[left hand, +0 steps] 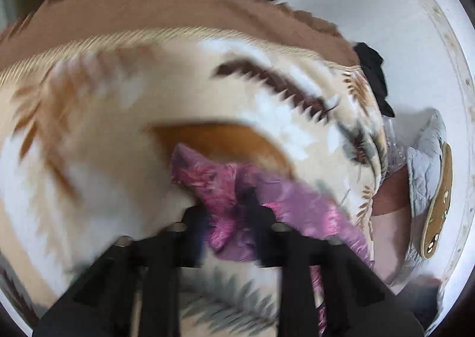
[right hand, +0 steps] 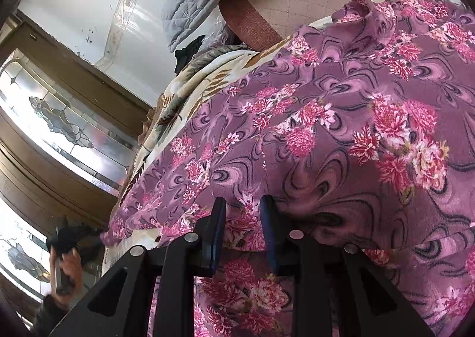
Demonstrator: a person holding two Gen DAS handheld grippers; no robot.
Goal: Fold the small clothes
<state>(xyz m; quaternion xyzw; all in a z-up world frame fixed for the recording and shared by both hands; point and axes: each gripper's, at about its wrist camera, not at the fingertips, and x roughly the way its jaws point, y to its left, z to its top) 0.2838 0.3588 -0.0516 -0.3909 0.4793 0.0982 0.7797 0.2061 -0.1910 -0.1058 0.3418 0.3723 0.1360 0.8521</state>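
Both grippers on the purple floral-print soft garment (right hand: pixel 341 129), which lies spread over the cream leaf-patterned fleece blanket (left hand: pixel 118 129) covering the bed. Right gripper (right hand: pixel 242 215): jaws narrow, pinching a fold of cloth at lower centre, likely to hold that edge for folding. Left gripper (left hand: pixel 231 215): view badly blurred; cloth bunched between the jaws at lower centre, looks held, likely lifting the far end. Garment is thin, wrinkled, pink flowers on swirls, not yet folded flat.

Home bedrm: floral blanket (left hand: pixel 124 141), quilted pillow (right hand: pixel 190 7), stained-glass window (right hand: pixel 59 123).
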